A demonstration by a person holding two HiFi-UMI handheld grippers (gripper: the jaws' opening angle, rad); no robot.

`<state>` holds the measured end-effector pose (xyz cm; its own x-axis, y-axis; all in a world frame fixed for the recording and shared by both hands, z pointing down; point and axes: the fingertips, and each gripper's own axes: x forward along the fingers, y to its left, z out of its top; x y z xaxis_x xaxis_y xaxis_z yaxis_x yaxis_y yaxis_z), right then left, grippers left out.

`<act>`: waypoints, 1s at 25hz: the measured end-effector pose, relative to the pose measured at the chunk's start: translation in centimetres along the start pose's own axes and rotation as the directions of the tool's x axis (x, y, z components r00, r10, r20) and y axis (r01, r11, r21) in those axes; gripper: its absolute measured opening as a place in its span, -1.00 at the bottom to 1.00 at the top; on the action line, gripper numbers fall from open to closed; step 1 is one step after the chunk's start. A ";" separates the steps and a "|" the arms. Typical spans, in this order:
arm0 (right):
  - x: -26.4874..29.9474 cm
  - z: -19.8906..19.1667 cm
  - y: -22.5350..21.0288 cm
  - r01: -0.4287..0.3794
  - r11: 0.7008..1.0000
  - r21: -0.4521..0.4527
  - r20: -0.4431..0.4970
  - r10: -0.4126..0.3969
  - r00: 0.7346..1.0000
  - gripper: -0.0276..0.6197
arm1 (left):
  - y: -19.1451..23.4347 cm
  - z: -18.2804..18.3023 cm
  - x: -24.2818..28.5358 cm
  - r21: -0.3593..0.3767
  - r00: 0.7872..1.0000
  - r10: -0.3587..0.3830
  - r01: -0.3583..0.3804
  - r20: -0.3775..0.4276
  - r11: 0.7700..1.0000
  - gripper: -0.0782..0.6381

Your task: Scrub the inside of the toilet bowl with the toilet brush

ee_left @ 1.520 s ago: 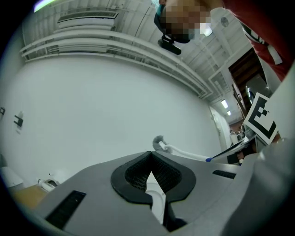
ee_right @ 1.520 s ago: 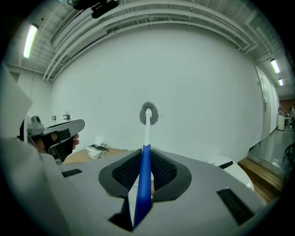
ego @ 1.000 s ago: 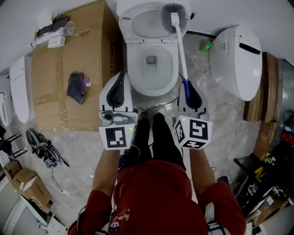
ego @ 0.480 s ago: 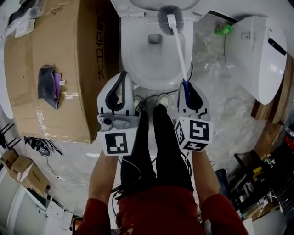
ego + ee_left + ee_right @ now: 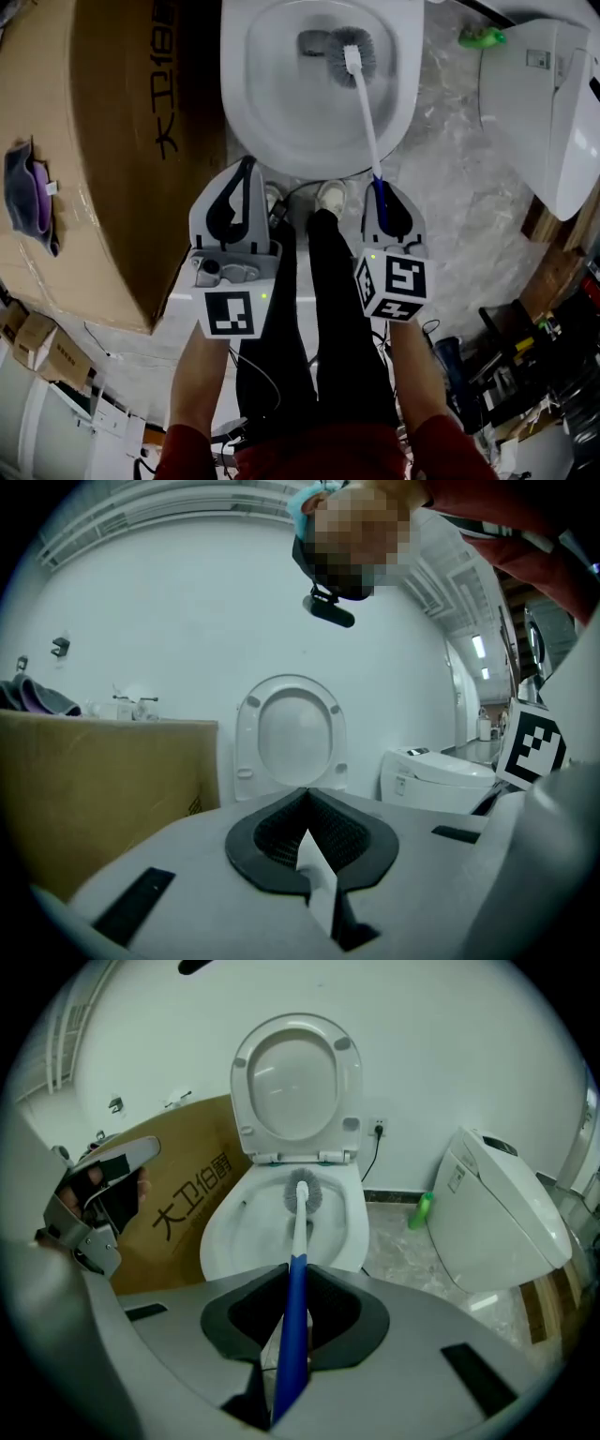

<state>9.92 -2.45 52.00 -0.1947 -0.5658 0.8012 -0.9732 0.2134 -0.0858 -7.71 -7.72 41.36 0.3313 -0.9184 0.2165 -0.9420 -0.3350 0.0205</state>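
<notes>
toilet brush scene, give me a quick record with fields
right tool: shut on the blue handle end of the toilet brush
brush head: inside the toilet bowl, beside the drain opening
left tool: shut, empty, short of the bowl
seat and lid: raised
left of toilet: cardboard box
right of toilet: green bottle, second toilet

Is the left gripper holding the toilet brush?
No, the left gripper is shut on nothing; the toilet brush is clamped by its blue handle in the right gripper.
</notes>
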 end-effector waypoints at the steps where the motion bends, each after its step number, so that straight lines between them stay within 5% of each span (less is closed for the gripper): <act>1: 0.3 -0.5 -0.1 0.002 1.000 0.005 -0.009 -0.002 1.000 -0.73 | 0.0 -0.5 0.0 -0.001 1.000 0.000 0.000 -0.002 1.000 -0.75; 25: 7.6 1.4 -3.6 0.093 0.988 0.122 -0.106 -0.081 0.991 -0.73 | 0.8 -1.7 0.6 -0.028 1.000 0.018 -0.018 -0.012 0.999 -0.75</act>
<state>11.77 -8.61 57.56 -0.1015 -0.4936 0.8637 -0.9948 0.0609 -0.0821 -8.33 -8.18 43.18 0.3136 -0.9217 0.2282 -0.9491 -0.3120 0.0440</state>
